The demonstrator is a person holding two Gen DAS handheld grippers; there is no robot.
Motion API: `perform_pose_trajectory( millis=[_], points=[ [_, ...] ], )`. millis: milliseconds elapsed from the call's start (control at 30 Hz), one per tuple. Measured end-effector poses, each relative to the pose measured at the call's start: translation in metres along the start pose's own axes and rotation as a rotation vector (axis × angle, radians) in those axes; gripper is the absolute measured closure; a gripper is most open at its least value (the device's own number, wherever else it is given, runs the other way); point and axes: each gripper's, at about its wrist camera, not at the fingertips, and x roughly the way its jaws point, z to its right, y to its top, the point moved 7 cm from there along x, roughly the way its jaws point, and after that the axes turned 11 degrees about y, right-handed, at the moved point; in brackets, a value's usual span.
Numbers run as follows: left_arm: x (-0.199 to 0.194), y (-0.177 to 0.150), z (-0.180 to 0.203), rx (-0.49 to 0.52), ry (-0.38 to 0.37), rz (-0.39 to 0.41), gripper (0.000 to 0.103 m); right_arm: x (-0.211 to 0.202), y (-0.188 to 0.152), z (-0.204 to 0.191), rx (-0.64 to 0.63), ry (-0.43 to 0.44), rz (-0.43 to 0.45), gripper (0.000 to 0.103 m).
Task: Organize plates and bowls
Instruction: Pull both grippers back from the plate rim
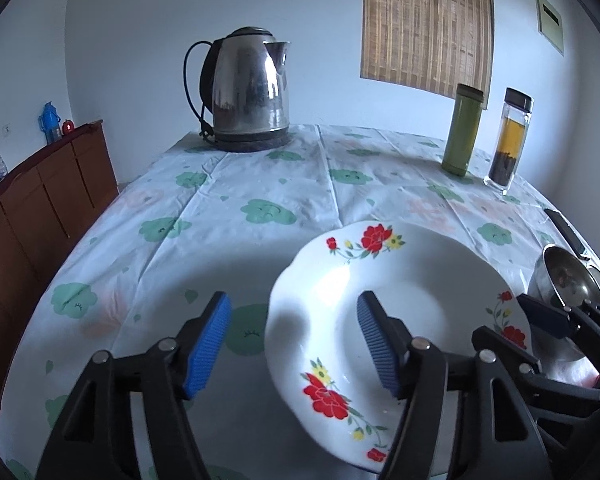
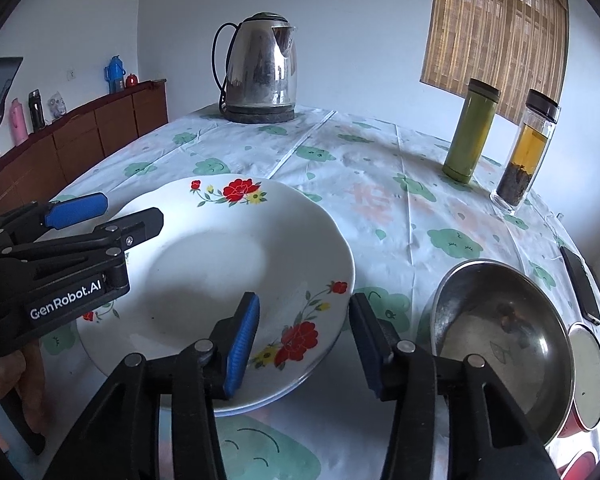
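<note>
A white plate with red flowers (image 1: 404, 300) (image 2: 236, 264) lies on the table; a second rim shows just under its near edge in the right wrist view. My left gripper (image 1: 294, 340) is open, straddling the plate's left rim, and also shows in the right wrist view (image 2: 104, 216). My right gripper (image 2: 304, 344) is open, straddling the plate's right rim; it also shows in the left wrist view (image 1: 548, 312). A steel bowl (image 2: 504, 340) (image 1: 568, 276) stands right of the plate, beside a flat steel disc (image 2: 590, 376).
A steel kettle (image 1: 248, 92) (image 2: 262, 70) stands at the table's far side. A green flask (image 2: 470, 132) and a tea bottle (image 2: 526, 152) stand at the far right. A dark phone (image 2: 580, 284) lies near the right edge. A wooden cabinet (image 1: 40, 200) is left of the table.
</note>
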Motion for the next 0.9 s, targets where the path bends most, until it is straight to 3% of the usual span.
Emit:
perform_pose_trajectory(
  millis=[500,900],
  points=[
    [-0.001,0.0,-0.007,-0.021,0.012,0.002,0.035,-0.001,0.002,0.001,0.002,0.001,0.015,0.053],
    [-0.014,0.002,0.0,-0.011,-0.02,0.034,0.031,-0.045,0.001,0.001,0.022,-0.013,0.128,0.053]
  ],
)
